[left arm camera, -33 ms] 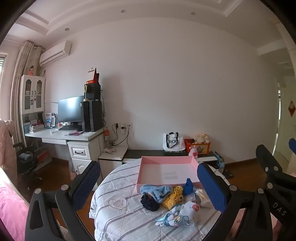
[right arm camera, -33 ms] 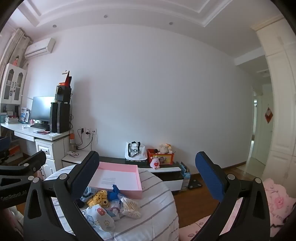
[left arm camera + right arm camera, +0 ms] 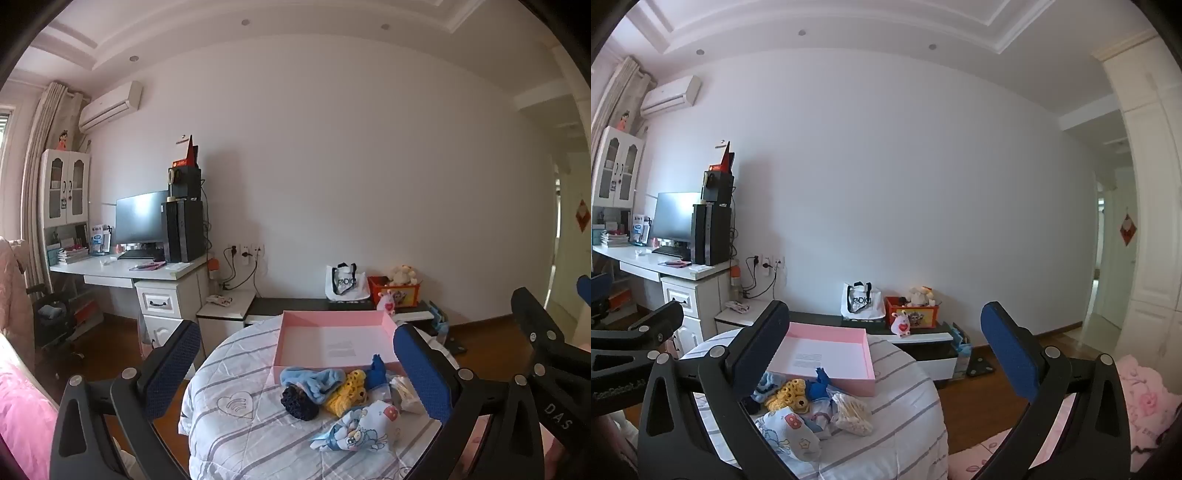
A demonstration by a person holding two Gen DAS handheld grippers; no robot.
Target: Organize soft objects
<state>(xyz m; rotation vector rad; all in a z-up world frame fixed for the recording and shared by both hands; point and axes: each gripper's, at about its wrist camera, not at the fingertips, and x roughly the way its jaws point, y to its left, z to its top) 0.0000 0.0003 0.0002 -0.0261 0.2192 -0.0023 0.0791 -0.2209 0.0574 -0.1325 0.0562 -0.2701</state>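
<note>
A pile of soft things lies on a round table with a striped quilted cover: a light blue cloth, a dark knitted ball, a yellow crocheted piece, a blue item, a cartoon-print cloth and a clear bag of cotton swabs. Behind them sits an open pink box, empty but for a printed sheet. My left gripper is open above the pile, touching nothing. My right gripper is open and empty, to the right of the pile.
A white desk with monitor and computer tower stands at the left. A low dark cabinet along the wall carries a white tote bag and an orange toy box. Pink bedding lies at the right.
</note>
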